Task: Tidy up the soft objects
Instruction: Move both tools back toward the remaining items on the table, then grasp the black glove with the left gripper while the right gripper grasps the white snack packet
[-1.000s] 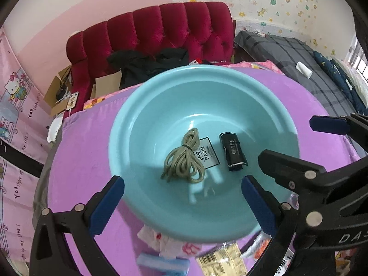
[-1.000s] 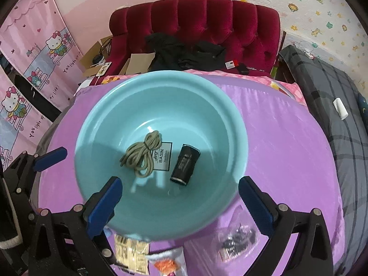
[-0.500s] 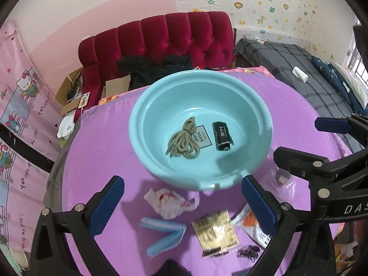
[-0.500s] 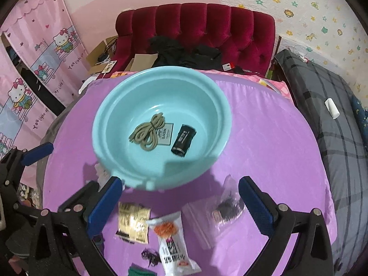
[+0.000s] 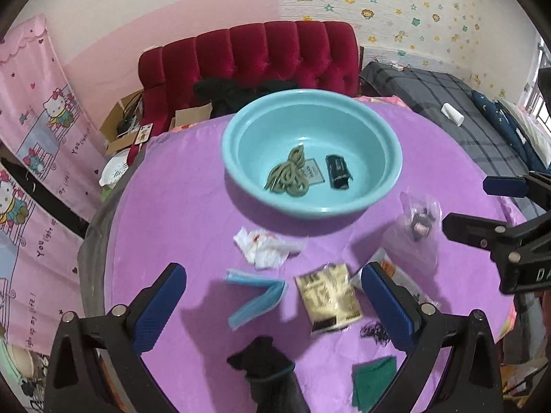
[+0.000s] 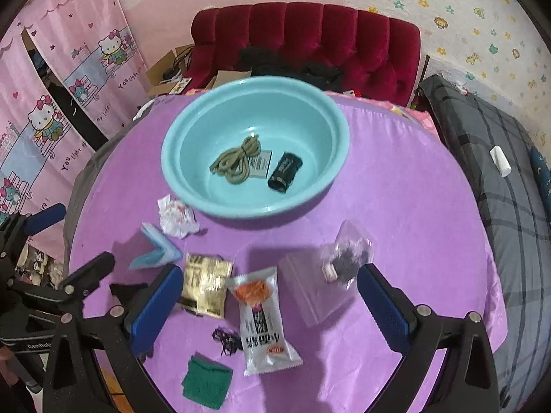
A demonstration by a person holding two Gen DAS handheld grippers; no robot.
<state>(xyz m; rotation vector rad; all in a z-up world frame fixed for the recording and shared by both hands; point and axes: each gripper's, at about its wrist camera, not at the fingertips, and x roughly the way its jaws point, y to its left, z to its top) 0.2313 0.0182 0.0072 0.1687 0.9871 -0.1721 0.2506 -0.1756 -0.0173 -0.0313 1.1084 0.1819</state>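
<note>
Right wrist view, from left to right: the left gripper point(image 6: 79, 241) hangs at the worktop's edge, its jaws spread wide on nothing. Next lie a crumpled white tissue point(image 6: 177, 216), a folded blue mask point(image 6: 156, 249), a gold packet point(image 6: 206, 284) and a green cloth point(image 6: 206, 383). The teal basin point(image 6: 255, 144) holds a coiled green rope point(image 6: 236, 165) and a black roll point(image 6: 285, 172). The right gripper point(image 6: 268, 304) also gapes, empty, above the purple worktop point(image 6: 413, 206).
</note>
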